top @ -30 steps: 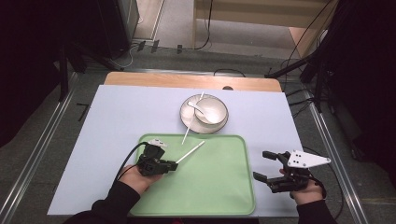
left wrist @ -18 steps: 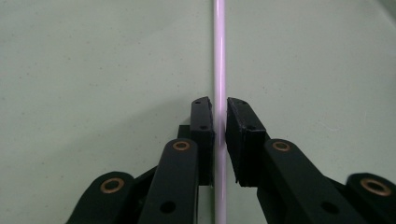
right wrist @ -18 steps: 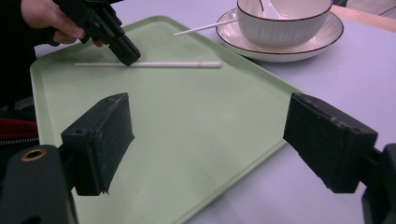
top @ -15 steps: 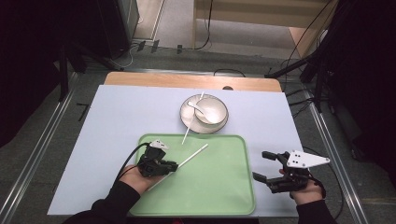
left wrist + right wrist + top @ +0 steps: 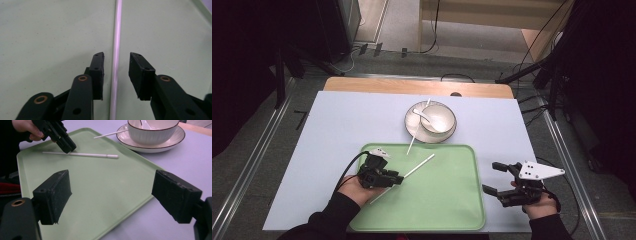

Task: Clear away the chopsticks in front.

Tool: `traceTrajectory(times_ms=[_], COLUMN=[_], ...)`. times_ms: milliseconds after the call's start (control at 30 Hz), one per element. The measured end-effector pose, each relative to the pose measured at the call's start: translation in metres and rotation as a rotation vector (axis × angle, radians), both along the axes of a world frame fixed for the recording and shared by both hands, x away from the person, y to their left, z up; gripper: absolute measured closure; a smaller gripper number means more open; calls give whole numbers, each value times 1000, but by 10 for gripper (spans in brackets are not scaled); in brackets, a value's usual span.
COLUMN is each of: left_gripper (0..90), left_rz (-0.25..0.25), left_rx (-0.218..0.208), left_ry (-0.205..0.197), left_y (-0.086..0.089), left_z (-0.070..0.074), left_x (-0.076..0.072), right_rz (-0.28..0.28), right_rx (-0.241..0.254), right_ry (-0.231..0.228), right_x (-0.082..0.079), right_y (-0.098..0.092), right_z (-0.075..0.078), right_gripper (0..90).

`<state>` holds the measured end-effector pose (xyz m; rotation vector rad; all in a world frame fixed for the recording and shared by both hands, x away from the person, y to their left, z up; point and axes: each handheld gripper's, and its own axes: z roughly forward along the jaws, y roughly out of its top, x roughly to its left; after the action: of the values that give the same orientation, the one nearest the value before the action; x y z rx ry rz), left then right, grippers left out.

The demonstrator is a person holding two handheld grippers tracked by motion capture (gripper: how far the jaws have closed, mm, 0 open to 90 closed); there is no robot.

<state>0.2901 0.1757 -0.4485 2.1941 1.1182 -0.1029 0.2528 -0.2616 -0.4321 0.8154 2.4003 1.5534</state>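
Observation:
A white chopstick (image 5: 412, 171) lies slantwise on the green tray (image 5: 447, 205). My left gripper (image 5: 399, 179) hovers over its near half, open. In the left gripper view the chopstick (image 5: 117, 30) runs between the two parted jaws of the left gripper (image 5: 116, 56), with a gap on each side, and rests on the tray (image 5: 50, 30). A second chopstick (image 5: 417, 131) leans from the plate (image 5: 412, 131) down to the tray's far rim. My right gripper (image 5: 490, 177) is wide open at the tray's right edge and holds nothing. The right gripper view shows the right gripper (image 5: 110, 187), the chopstick (image 5: 85, 154) and the left gripper (image 5: 62, 141).
A white bowl (image 5: 439, 120) with a spoon (image 5: 422, 114) sits on the plate beyond the tray. A pale mat (image 5: 337, 130) covers the table, with bare wood (image 5: 412, 86) at the far edge. Cables and dark stands surround the table.
The chopstick, held tilted one second ago, has come down flat onto the tray, and the left jaws now stand apart around it. The right gripper has stayed in place.

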Motion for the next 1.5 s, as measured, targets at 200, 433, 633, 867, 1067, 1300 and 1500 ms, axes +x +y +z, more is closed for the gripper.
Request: traceTrajectory(times_ms=[200,433,633,867,1067,1300,1500], left_gripper=[486,368,356,356,352,350,343], left_rz=[-26,-49,-29,-21,-19,-1,-2], left_rx=[-53,-49,-48,-77,-63,-48,-32], left_ry=[-7,-62,-90,-80,-109,-128,-140], left_y=[4,5,10,9,4,-5,-15], left_z=[8,16,28,40,52,60,65], left_x=[2,1,6,16,32,56,74], right_rz=[-3,1,-2,-11,-14,-13,-9], right_rx=[3,1,0,0,4,3,4], right_ry=[-2,-1,6,9,7,6,7], right_x=[0,0,0,2,1,1,0], right_y=[-1,0,0,-2,-3,-2,-2], right_z=[0,0,0,-3,-2,-2,-2], right_gripper=[162,162,162,162,162,162,162])
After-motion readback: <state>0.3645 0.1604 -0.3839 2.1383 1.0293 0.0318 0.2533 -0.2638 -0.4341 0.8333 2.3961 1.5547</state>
